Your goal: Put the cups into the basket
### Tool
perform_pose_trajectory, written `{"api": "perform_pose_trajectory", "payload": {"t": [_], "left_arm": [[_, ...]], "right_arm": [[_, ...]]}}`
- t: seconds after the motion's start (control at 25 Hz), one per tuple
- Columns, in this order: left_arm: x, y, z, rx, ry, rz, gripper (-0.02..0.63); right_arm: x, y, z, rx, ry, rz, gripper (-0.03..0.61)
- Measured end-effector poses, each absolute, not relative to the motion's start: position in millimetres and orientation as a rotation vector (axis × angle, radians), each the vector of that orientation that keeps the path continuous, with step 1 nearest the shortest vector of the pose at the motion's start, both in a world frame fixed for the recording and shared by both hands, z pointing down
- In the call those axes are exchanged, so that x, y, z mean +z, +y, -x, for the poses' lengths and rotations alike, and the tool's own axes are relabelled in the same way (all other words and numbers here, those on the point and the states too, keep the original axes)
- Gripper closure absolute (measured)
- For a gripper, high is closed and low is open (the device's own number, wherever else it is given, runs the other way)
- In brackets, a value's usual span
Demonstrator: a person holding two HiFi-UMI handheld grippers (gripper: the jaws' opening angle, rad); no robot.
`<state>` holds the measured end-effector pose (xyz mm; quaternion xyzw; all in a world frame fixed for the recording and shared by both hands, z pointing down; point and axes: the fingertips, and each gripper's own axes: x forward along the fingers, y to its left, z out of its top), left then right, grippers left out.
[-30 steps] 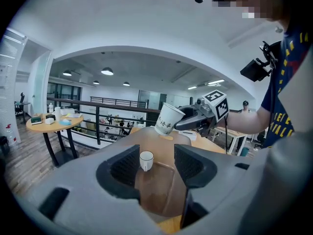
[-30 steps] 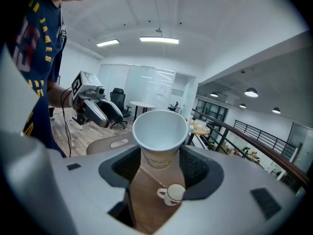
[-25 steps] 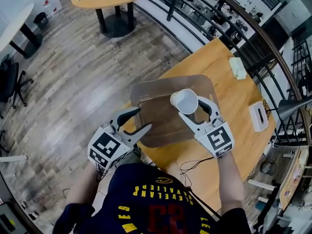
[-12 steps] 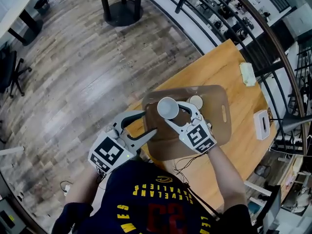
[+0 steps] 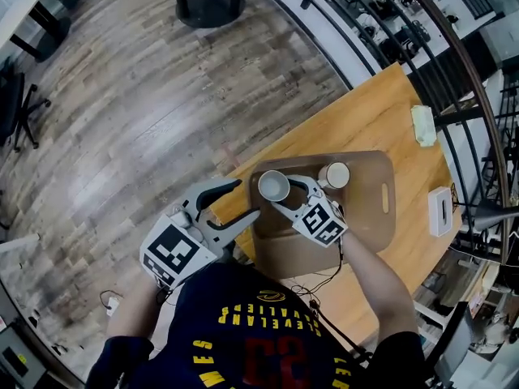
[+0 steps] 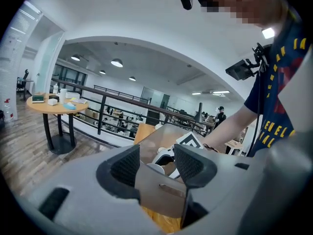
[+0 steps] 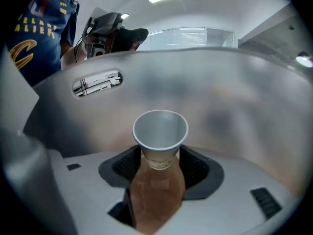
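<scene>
A white paper cup [image 5: 273, 186] is held mouth-up by my right gripper [image 5: 285, 191], low over the near-left part of the brown translucent basket [image 5: 369, 221]. In the right gripper view the pads grip the cup [image 7: 160, 136] at its base, gripper [image 7: 160, 163] shut on it, with the basket wall and its handle slot [image 7: 98, 84] behind. A second cup [image 5: 333, 175] stands upright inside the basket. My left gripper [image 5: 247, 199] is open and holds nothing, at the basket's near-left end. In the left gripper view, the basket's end wall [image 6: 161, 192] shows between the spread jaws of the left gripper [image 6: 157, 163].
The basket sits on an orange wooden table [image 5: 389, 112] beside a dark railing [image 5: 381, 47]. A white box [image 5: 440, 211] and a pale cloth [image 5: 423, 126] lie at the table's far side. Thin cables [image 5: 320, 278] hang by the near edge. Wood floor lies to the left.
My right gripper has come down and nearer with the cup, from above the basket to low inside it. The second cup has come into view. My left gripper shifted slightly toward the basket's end.
</scene>
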<state>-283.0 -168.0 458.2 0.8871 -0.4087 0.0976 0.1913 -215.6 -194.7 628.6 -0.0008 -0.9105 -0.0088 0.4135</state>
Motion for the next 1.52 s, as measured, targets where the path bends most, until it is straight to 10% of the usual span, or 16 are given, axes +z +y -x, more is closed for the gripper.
{"api": "perform_pose_trajectory", "payload": {"t": [1.52], "left_arm": [[452,-161,259,0.38,-1.087,-2.552,0.385]], "right_arm": [[590,-235,168,0.151,-2.311,-0.27,0.35]]}}
